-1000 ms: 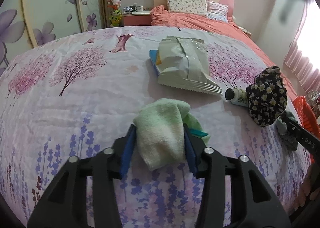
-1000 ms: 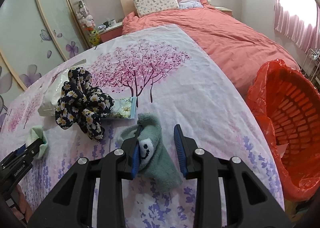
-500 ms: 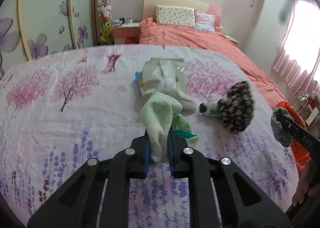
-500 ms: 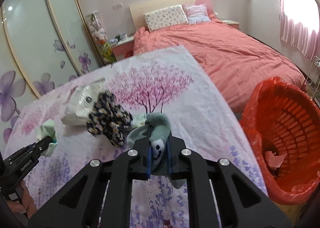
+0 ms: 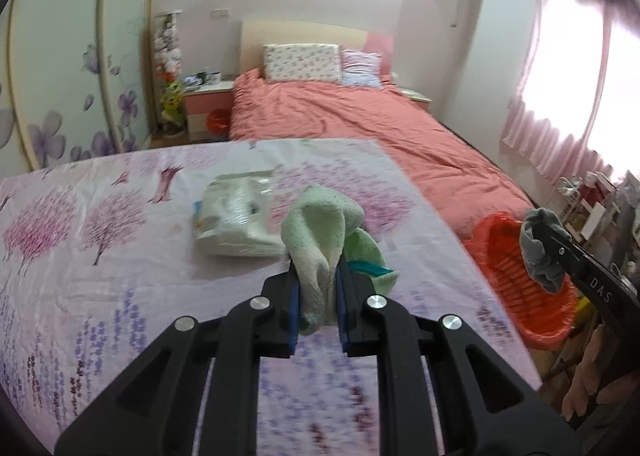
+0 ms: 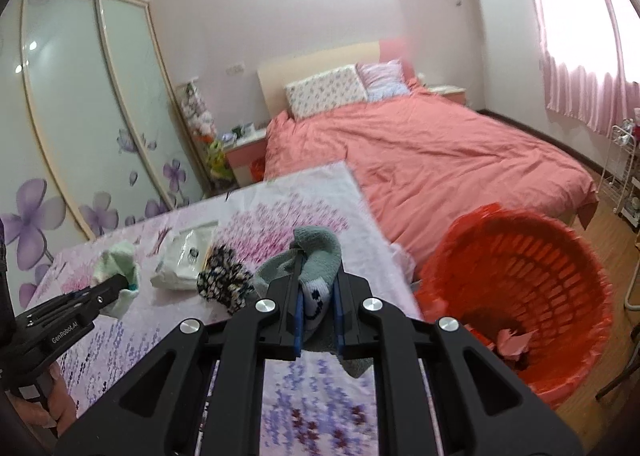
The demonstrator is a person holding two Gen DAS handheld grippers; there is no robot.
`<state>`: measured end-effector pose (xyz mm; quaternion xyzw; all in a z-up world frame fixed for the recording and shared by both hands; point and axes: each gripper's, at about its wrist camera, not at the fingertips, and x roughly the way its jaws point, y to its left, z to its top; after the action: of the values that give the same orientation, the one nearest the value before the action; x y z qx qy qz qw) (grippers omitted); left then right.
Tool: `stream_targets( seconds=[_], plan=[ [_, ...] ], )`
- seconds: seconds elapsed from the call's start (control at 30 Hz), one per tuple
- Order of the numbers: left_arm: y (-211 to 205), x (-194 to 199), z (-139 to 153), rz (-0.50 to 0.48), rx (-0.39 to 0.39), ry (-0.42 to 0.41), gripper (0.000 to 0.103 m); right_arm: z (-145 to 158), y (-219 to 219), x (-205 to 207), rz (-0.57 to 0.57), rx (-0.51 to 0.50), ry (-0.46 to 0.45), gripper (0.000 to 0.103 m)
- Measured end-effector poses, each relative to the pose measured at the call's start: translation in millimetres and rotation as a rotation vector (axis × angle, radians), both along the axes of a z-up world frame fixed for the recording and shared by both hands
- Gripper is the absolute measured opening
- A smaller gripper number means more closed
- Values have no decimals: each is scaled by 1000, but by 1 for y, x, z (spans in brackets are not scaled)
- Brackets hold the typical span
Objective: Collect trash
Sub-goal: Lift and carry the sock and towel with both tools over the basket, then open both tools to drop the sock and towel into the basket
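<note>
My left gripper [image 5: 317, 292] is shut on a light green sock [image 5: 320, 232] and holds it above the floral sheet. It also shows in the right wrist view [image 6: 116, 274]. My right gripper [image 6: 317, 312] is shut on a grey-green sock [image 6: 320, 256] with a smiley face, lifted off the sheet; it shows in the left wrist view [image 5: 540, 252] over the basket. A red basket [image 6: 520, 276] lined with a red bag stands on the floor at the right and holds crumpled pink paper [image 6: 510, 340].
A white plastic package [image 5: 236, 216] and a black floral scrunchie [image 6: 224, 284] lie on the floral table sheet [image 5: 100, 256]. A pink bed [image 6: 420, 148] lies beyond. Wardrobe doors [image 6: 80, 116] stand at the left, a white rack [image 6: 624, 176] at the far right.
Both grippers closed on their socks and lifted them off the sheet. Both have risen and swung right, with the right one nearing the red basket.
</note>
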<state>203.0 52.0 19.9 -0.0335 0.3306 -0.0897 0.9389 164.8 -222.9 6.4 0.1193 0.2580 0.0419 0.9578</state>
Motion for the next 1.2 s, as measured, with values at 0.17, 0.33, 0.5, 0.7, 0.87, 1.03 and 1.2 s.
stream_targets(
  seconds=[0.17, 0.33, 0.5, 0.7, 0.87, 1.03, 1.2],
  plan=[
    [-36, -5, 12, -83, -17, -20, 16, 10, -26, -15, -64, -3, -48, 11],
    [-81, -5, 17, -171, -36, -21, 16, 10, -57, -27, -130, 5, -65, 11],
    [-127, -5, 14, -263, -44, -15, 16, 4, -86, -30, -202, 22, -55, 11],
    [-183, 1, 6, -372, -38, -10, 16, -4, -116, -32, -270, 57, -57, 11],
    [-225, 9, -8, -443, -33, 10, 16, -8, -140, -28, -309, 93, -70, 11],
    [-257, 23, -27, -488, -27, 41, 16, -16, -159, -23, -337, 116, -71, 11],
    [-278, 37, -45, -507, -17, 76, 17, -26, -172, -19, -358, 147, -61, 12]
  ],
)
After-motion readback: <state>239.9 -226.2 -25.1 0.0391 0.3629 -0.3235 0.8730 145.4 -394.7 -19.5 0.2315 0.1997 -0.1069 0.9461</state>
